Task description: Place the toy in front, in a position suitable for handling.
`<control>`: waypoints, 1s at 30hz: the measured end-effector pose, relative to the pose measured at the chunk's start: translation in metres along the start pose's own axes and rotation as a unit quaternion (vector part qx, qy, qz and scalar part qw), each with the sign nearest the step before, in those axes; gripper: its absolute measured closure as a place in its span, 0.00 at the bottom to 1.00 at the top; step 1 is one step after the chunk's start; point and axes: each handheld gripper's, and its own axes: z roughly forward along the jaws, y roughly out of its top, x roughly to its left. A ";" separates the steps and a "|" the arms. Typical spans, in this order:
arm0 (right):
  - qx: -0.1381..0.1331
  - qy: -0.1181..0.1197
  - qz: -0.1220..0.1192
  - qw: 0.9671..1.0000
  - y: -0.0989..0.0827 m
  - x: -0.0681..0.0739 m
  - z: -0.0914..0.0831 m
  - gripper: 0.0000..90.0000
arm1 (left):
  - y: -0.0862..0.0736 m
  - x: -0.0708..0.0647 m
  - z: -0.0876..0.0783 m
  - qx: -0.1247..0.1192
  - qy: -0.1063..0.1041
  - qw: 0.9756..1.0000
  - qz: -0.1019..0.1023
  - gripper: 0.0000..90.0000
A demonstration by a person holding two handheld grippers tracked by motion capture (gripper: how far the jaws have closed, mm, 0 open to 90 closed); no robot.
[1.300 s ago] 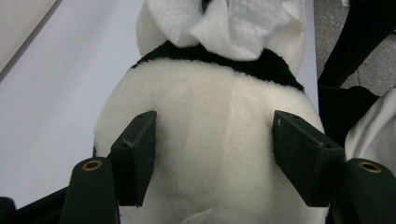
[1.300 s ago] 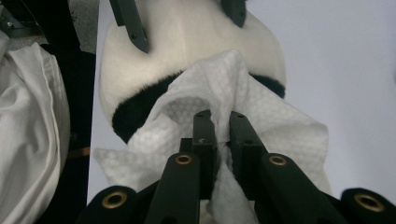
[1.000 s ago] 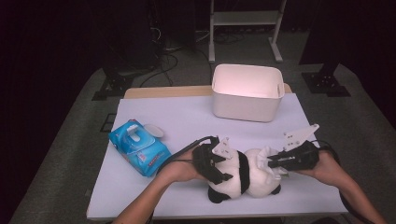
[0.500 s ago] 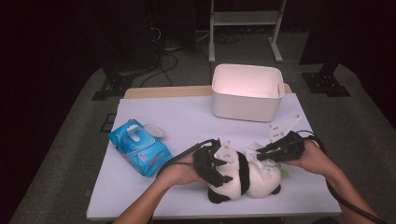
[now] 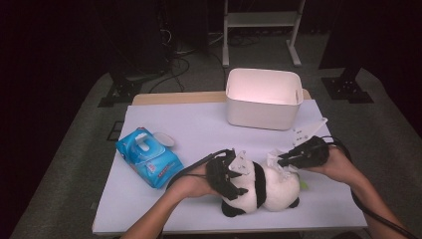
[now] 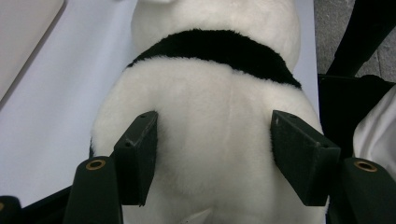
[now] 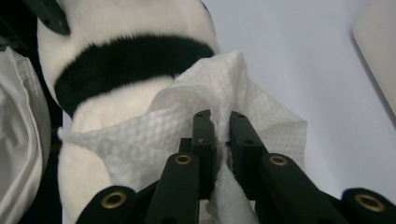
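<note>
A black-and-white panda plush point(image 5: 266, 191) lies near the front edge of the white table point(image 5: 199, 124). My left gripper point(image 5: 238, 180) clamps the plush from the left. In the left gripper view its jaws press into the white fur point(image 6: 210, 107) on both sides, below a black band. My right gripper point(image 5: 283, 160) comes in from the right and is shut on a white wipe point(image 5: 274, 160), which touches the top of the plush. In the right gripper view the crumpled wipe point(image 7: 224, 88) bunches between the closed jaws of the right gripper point(image 7: 220, 119) and drapes over the panda point(image 7: 121, 28).
A white open bin point(image 5: 263, 99) stands at the back right of the table. A blue pack of wipes point(image 5: 149, 159) lies at the left with its lid flipped open. A metal stand point(image 5: 259, 20) and cables are on the floor behind the table.
My right gripper has carried the wipe leftward, from beside the plush onto its top. The left gripper and the panda have stayed put.
</note>
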 end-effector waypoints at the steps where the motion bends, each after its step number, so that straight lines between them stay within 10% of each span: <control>1: -0.004 -0.001 0.009 1.000 -0.006 -0.001 -0.003 0.91 | -0.001 0.000 0.000 -0.001 0.000 1.000 -0.001 0.38; 14: -0.026 -0.007 0.060 0.998 -0.057 0.003 -0.014 0.91 | -0.005 0.006 -0.001 -0.002 -0.007 1.000 -0.016 0.38; 30: 0.003 0.019 -0.002 1.000 0.013 -0.003 0.012 0.91 | 0.001 -0.004 -0.001 0.002 -0.002 1.000 0.006 0.38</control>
